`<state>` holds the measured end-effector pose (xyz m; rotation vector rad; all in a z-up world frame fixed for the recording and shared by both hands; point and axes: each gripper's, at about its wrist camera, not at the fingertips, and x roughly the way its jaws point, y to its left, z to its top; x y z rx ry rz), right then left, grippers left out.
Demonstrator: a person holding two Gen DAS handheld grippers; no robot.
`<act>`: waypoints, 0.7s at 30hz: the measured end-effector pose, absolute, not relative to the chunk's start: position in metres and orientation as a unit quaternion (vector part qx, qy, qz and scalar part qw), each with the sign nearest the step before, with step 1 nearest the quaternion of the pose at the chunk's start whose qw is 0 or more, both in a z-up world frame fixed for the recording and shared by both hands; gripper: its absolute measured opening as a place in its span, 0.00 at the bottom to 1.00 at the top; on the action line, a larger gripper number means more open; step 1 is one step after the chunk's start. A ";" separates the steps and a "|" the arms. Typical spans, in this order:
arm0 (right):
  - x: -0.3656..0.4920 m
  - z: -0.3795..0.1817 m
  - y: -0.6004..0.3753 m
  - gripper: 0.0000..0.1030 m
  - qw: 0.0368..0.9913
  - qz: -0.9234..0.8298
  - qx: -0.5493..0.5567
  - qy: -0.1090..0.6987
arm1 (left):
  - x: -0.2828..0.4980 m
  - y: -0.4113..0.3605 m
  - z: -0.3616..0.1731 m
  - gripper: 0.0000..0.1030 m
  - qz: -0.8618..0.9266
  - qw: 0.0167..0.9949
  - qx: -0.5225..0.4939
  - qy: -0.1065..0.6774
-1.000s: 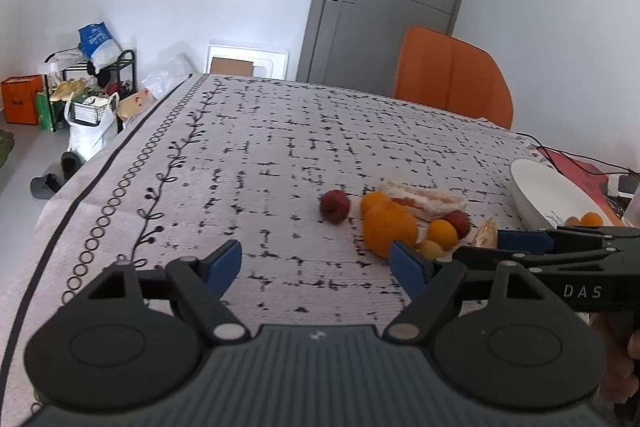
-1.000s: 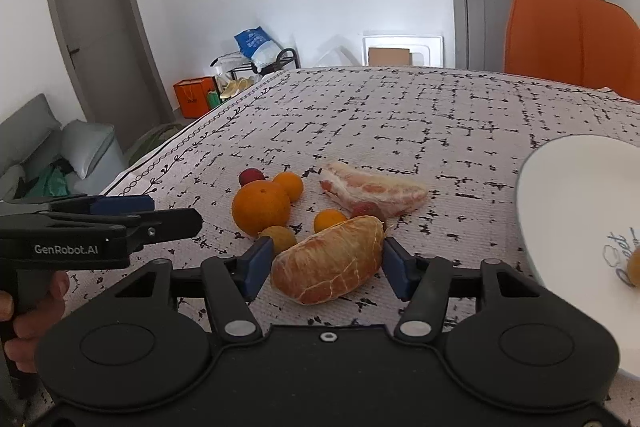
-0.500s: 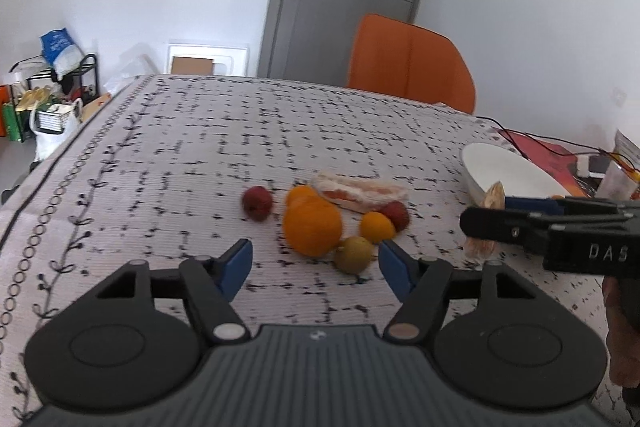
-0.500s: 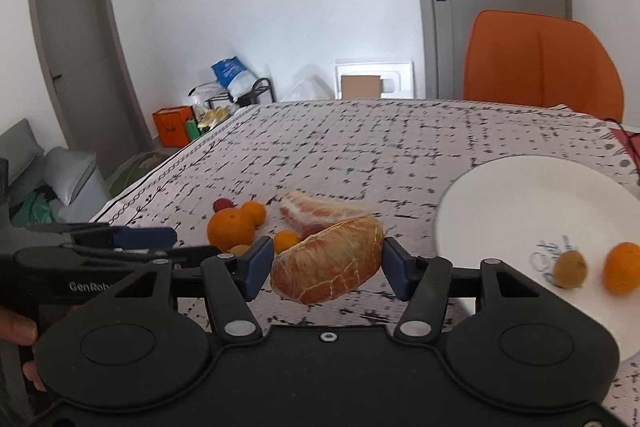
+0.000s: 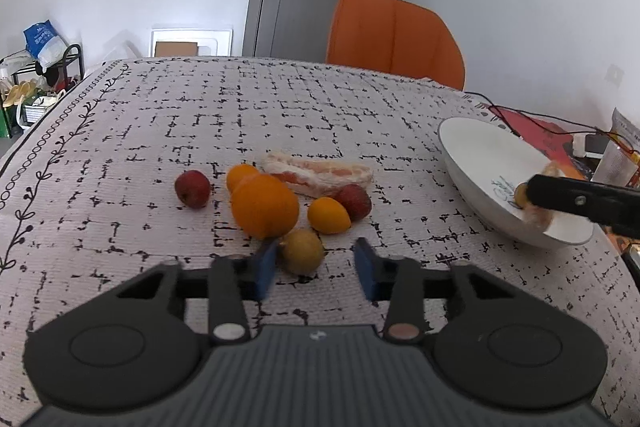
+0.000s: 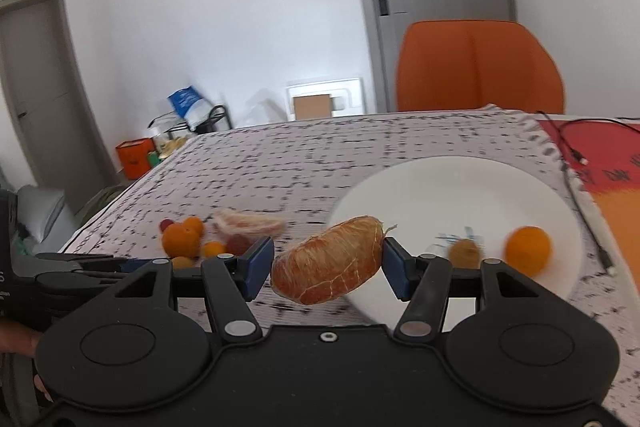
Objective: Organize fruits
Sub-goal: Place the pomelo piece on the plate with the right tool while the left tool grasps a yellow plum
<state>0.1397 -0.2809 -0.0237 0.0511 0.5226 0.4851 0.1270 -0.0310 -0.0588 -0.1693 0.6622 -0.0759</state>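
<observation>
Both pairs of fingers are busy: my right gripper [image 6: 328, 267] pinches a peeled pomelo piece [image 6: 328, 261], my left gripper [image 5: 316, 267] has just been narrowing around a small yellow-brown fruit [image 5: 302, 251].

On the right, the 2 blue pads press the pomelo piece from both sides, holding it clear of the tablecloth [image 6: 320, 163] at the near rim of the white plate [image 6: 440, 187], where 1 small orange [image 6: 528, 251] and 1 brownish fruit [image 6: 464, 251] already lie. On the left, the near pad sits against the small fruit while a gap shows at the other pad. Just beyond lie a big orange [image 5: 264, 205], 2 smaller oranges, 2 red fruits and a second pomelo piece [image 5: 318, 177]. An orange chair [image 5: 394, 35] stands behind the table.
</observation>
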 end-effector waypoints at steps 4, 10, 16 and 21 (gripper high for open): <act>0.140 -0.025 -0.297 0.55 0.942 0.219 0.036 0.254 | 0.129 -0.036 -0.059 0.22 -0.041 0.941 -0.076 0.326; 0.138 -0.029 -0.315 0.55 0.946 0.201 0.049 0.251 | 0.125 -0.045 -0.052 0.22 -0.050 0.946 -0.065 0.314; 0.138 -0.033 -0.332 0.55 0.949 0.185 0.064 0.249 | 0.125 -0.056 -0.040 0.22 -0.059 0.951 -0.056 0.298; 0.139 -0.036 -0.347 0.55 0.952 0.167 0.077 0.246 | 0.128 -0.067 -0.033 0.22 -0.068 0.954 -0.047 0.290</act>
